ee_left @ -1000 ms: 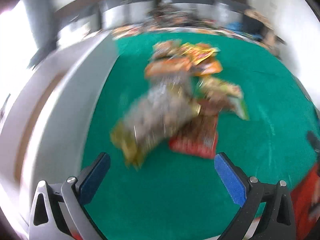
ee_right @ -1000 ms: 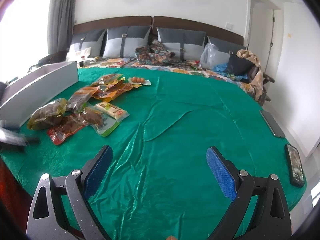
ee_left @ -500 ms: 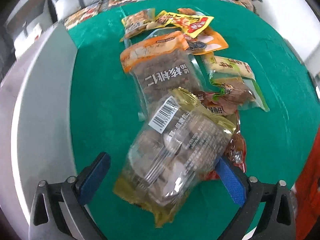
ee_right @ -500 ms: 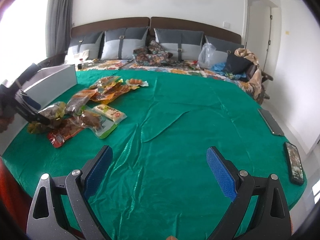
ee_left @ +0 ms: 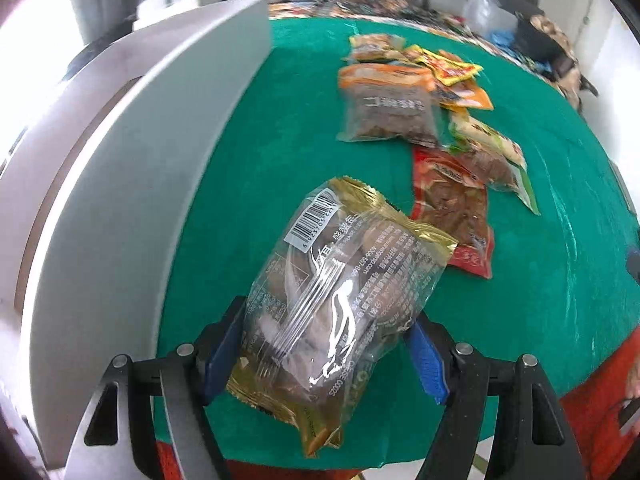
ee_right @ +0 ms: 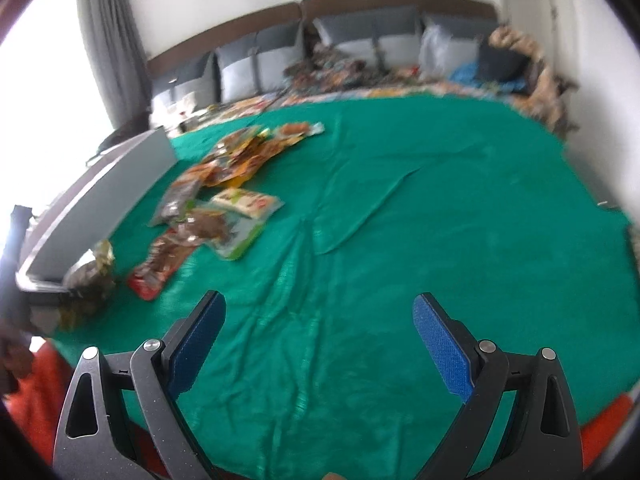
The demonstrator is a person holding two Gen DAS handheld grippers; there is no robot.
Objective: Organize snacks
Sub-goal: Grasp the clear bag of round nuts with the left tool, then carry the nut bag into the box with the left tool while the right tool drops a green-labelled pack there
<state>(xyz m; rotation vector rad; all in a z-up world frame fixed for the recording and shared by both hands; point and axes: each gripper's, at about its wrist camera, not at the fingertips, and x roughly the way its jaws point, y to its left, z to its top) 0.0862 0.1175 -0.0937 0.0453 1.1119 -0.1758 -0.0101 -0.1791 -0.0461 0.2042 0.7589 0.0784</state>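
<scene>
Green cloth (ee_left: pixel 280 152) covers the bed; at its near left edge the left gripper (ee_left: pixel 324 354), jaws just closing, pinches a puffy snack bag (ee_left: pixel 344 300) across its middle. It looks light, crinkly, slippery. The right gripper (ee_right: pixel 318 340) hangs open.

blur: far snack packets (ee_right: pixel 244 152), labels unreadable | hidden: gold-edged packet (ee_left: pixel 340 300) covers blue pads | cut off: grey box (ee_left: pixel 120 184) at left edge

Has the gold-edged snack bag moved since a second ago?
Yes. The gold-edged snack bag has left the red packet and sits nearer the grey box, with the left gripper, just closing, on it.
</scene>
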